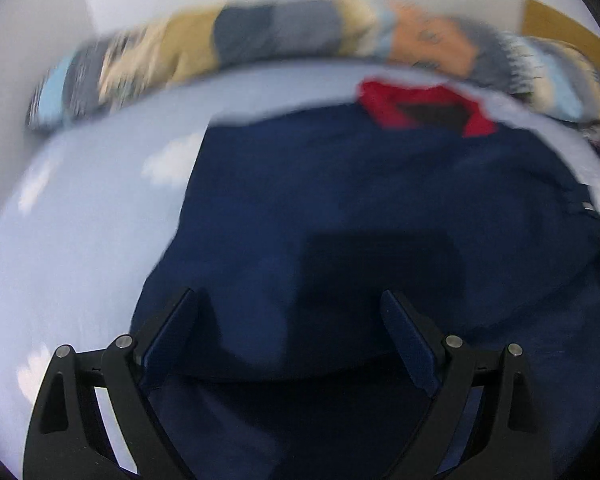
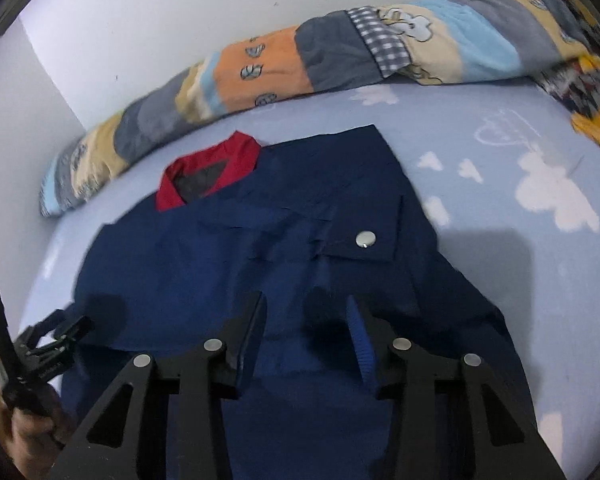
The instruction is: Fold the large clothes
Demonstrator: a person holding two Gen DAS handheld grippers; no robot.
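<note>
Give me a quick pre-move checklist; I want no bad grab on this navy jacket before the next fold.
1. Navy jacket lies flat on the bed sheet: ok.
2. Red collar points toward the rolled quilt: ok.
3. Sleeve with the snap button is folded onto the body: ok.
4. Left gripper is open and empty above the hem: ok.
5. Right gripper is empty, jaws apart above the cloth: ok.
6. Hem edge is sharp enough to aim at in the left wrist view: not ok, blurred.
</note>
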